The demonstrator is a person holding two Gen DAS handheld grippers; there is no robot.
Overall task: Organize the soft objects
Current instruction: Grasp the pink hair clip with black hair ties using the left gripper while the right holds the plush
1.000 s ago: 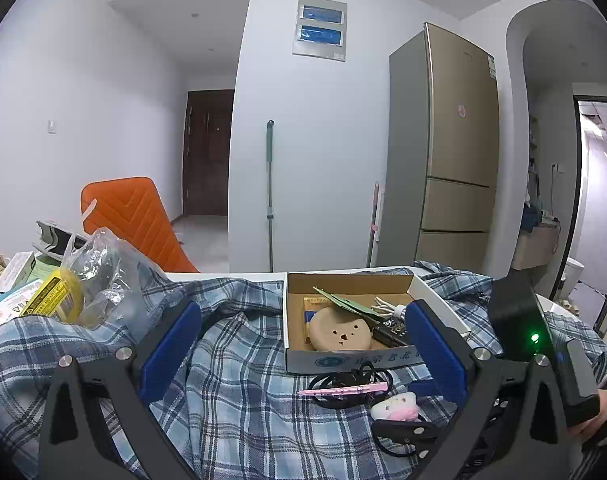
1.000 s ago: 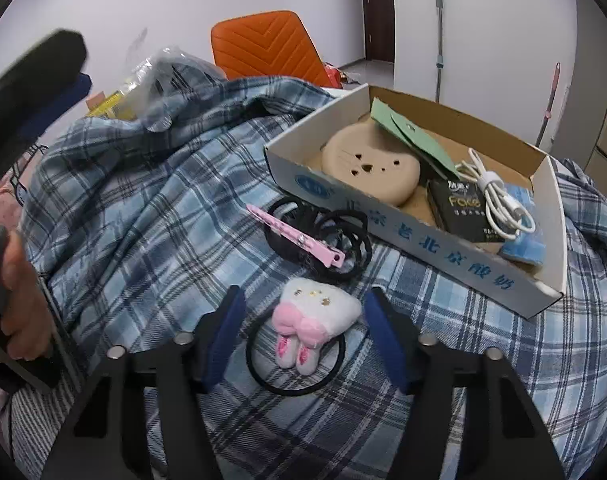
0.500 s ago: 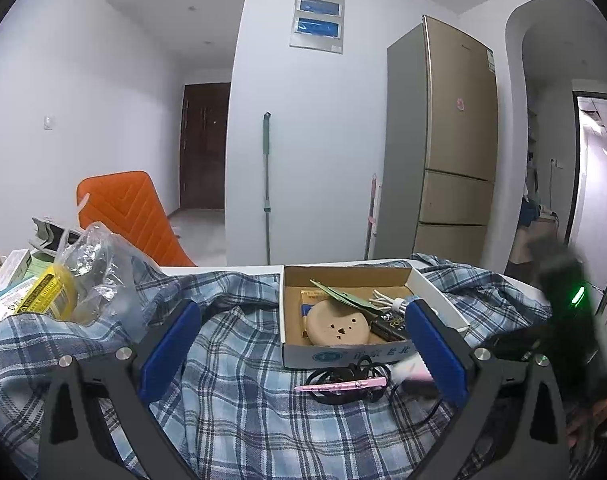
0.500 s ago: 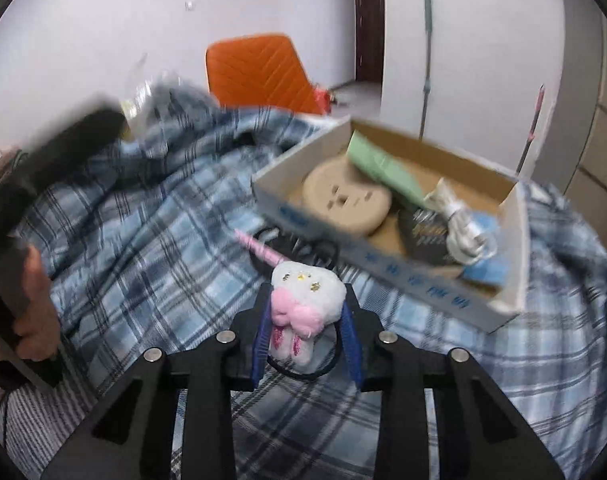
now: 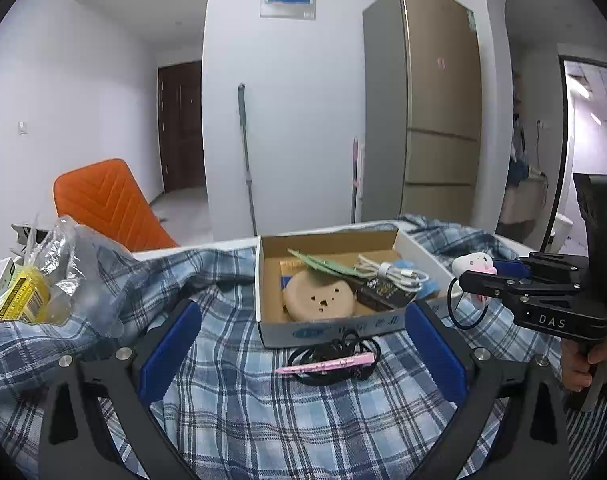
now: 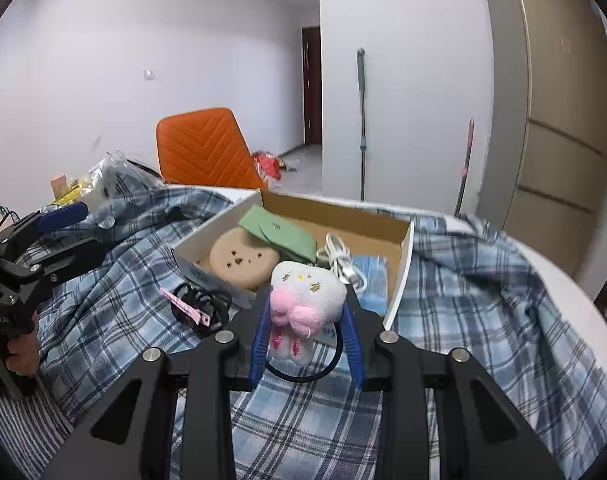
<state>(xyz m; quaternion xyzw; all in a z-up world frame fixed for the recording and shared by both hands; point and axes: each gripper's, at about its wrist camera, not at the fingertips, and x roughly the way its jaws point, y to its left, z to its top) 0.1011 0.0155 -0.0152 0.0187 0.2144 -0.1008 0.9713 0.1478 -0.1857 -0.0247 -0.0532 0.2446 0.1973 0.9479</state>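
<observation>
White-and-pink plush hair tie point(image 6: 303, 304) clenched in right gripper point(image 6: 307, 344) at frame centre, raised near cardboard box point(image 6: 399, 276), presumably for depositing; left gripper point(image 5: 303, 356) gapes idle.

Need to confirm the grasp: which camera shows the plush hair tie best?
Right wrist view: the plush hair tie sits centred in the shut right gripper, elastic loop hanging below. Left wrist view shows it small, side-on, partly hidden.
</observation>
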